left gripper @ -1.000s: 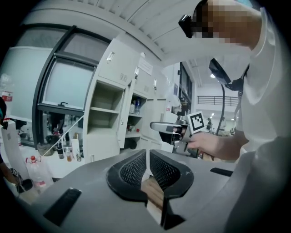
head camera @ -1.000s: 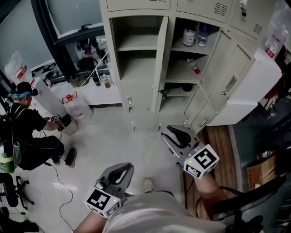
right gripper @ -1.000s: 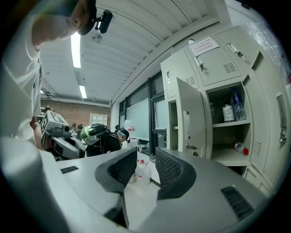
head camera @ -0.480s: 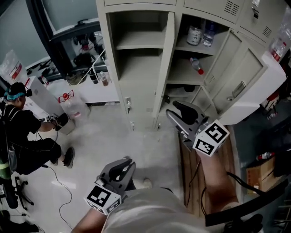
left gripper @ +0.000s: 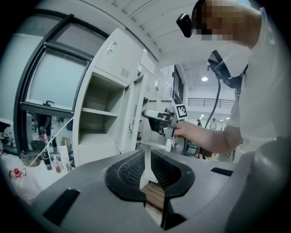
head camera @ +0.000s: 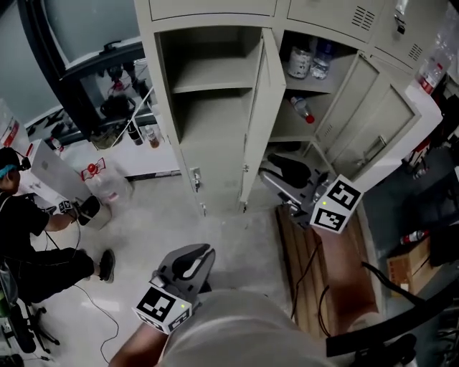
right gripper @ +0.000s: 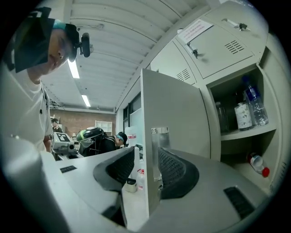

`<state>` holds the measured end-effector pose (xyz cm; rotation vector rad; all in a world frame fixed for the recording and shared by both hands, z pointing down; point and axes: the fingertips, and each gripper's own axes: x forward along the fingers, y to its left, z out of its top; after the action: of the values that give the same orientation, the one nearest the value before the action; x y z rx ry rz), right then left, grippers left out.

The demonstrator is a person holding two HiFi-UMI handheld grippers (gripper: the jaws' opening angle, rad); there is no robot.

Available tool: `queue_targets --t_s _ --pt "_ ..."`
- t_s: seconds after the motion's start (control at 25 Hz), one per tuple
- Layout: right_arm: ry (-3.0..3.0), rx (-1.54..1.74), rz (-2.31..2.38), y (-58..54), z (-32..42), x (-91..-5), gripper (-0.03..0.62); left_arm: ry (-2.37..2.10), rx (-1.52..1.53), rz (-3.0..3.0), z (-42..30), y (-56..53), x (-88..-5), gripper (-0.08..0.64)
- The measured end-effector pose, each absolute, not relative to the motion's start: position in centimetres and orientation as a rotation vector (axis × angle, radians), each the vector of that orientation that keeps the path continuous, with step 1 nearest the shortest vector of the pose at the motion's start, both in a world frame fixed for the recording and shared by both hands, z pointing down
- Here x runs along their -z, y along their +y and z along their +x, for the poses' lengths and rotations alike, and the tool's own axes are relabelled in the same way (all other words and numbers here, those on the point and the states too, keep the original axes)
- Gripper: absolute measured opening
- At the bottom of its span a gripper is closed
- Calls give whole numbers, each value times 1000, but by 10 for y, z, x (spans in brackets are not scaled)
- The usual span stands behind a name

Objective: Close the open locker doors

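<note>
The beige lockers (head camera: 208, 14) have two doors standing open. The left door (head camera: 259, 107) stands edge-on between the two open compartments. The right door (head camera: 376, 136) is swung out to the right. My right gripper (head camera: 276, 170) is at the left door's lower free edge. In the right gripper view its open jaws (right gripper: 146, 166) straddle that door's edge (right gripper: 148, 136) by the metal latch plate (right gripper: 160, 136); the left finger stands clear of the panel. My left gripper (head camera: 199, 252) hangs low over the floor, shut and empty (left gripper: 146, 157).
Bottles (head camera: 310, 57) stand on the right compartment's upper shelf, and another bottle (head camera: 303, 107) lies on the shelf below. A wooden board (head camera: 301, 244) lies on the floor under my right arm. A person (head camera: 29, 236) crouches at the far left near a water jug (head camera: 107, 190).
My right gripper has gone forward and up from over the floor to the left door's edge. The lockers now look nearer. The left gripper has hardly moved.
</note>
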<state>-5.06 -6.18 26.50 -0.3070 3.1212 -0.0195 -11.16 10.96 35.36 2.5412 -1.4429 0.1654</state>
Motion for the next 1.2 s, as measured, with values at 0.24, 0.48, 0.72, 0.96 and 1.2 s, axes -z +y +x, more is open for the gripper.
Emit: queue_targets --t_s 0.24,0.48,0.72,0.96,1.2 --pt "3150 25 -286 -71 -63 -265 125 -1391 -159 2567 -125 96 -360 34" --pt "3157 46 -275 -72 -74 -264 124 -1370 -136 2570 -141 79 -360 34" --pt "3143 70 -286 -73 -96 -263 124 -1339 -131 2590 -158 61 -356 34" --pt "3148 58 -257 -74 -127 -263 115 -1326 -131 2591 -177 52 -356 34" --pt "3147 48 -273 -80 -160 -262 107 -1332 -122 2584 -204 46 -354 34"
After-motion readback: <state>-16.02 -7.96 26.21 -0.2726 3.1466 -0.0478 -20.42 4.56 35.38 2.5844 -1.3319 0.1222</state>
